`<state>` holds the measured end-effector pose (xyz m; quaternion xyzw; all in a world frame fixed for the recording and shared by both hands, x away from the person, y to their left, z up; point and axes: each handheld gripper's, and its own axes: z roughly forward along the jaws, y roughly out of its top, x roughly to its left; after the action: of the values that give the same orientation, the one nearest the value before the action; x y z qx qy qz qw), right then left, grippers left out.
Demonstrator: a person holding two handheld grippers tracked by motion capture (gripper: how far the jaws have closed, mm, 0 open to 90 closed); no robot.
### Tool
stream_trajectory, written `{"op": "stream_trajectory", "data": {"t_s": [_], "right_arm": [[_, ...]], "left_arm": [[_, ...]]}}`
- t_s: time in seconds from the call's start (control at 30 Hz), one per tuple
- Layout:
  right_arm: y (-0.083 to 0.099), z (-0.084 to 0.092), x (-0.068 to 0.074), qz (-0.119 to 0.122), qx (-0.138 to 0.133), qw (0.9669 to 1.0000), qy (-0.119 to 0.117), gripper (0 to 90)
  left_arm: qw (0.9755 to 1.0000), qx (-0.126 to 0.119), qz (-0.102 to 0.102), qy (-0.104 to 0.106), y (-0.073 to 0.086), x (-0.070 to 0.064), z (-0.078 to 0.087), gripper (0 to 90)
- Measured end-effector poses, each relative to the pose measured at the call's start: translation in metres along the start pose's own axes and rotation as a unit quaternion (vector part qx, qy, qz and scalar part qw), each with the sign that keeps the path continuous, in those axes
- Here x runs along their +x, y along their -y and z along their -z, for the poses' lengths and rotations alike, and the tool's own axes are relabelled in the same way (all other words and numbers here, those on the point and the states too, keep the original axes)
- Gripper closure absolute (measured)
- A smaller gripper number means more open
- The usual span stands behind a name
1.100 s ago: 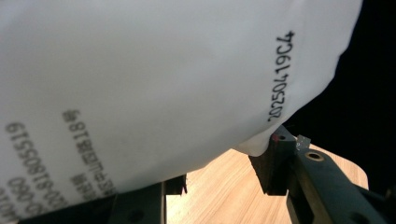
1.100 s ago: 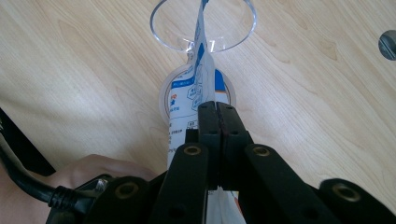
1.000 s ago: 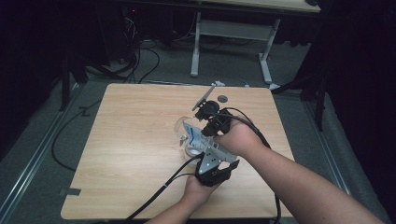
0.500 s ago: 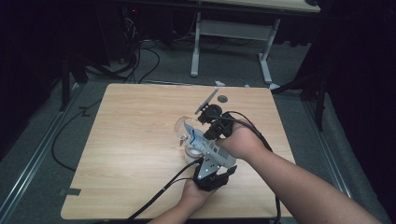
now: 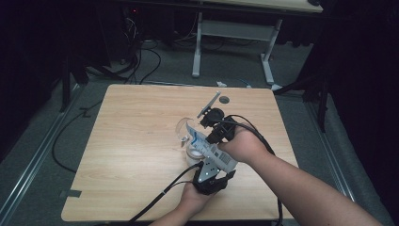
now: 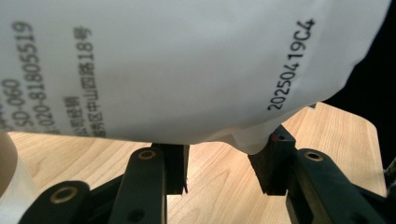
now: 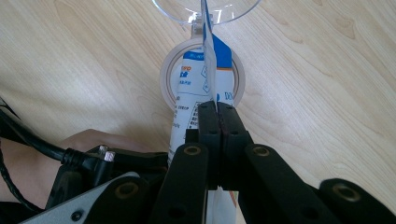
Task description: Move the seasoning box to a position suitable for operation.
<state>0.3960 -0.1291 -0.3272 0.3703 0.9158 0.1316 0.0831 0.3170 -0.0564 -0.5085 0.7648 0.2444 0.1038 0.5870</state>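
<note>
While the right gripper (image 7: 217,116) pinches the pouch (image 7: 205,84) edge, jaws pressed tight, the left gripper (image 6: 224,170) jaws clamp its lower end; long axis runs between them over the desk (image 5: 141,122).

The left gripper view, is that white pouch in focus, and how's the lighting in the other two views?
Left gripper view: the pouch is close and soft, though its printed code is readable. High view: the table is lit and its surroundings are dark. Right gripper view: even light, and the right gripper is sharp on the pouch's edge.
</note>
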Motion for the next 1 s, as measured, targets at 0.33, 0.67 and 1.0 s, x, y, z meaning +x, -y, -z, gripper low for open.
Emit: {"op": "stream_trajectory", "data": {"t_s": [0.33, 0.67, 1.0], "right_arm": [[0.004, 0.000, -0.001, -0.003, -0.001, 1.0000, -0.001, 90.0], [0.008, 0.000, -0.002, -0.009, -0.002, 1.0000, -0.002, 89.9], [0.010, 0.000, -0.002, -0.010, -0.001, 0.9999, -0.002, 89.9]], "left_arm": [[0.9999, 0.015, 0.004, -0.005, 0.005, 0.003, -0.001, 61.4], [0.9994, 0.031, 0.010, -0.012, 0.010, 0.007, -0.001, 62.3], [0.9987, 0.045, 0.010, -0.022, 0.014, 0.010, -0.001, 62.8]]}}
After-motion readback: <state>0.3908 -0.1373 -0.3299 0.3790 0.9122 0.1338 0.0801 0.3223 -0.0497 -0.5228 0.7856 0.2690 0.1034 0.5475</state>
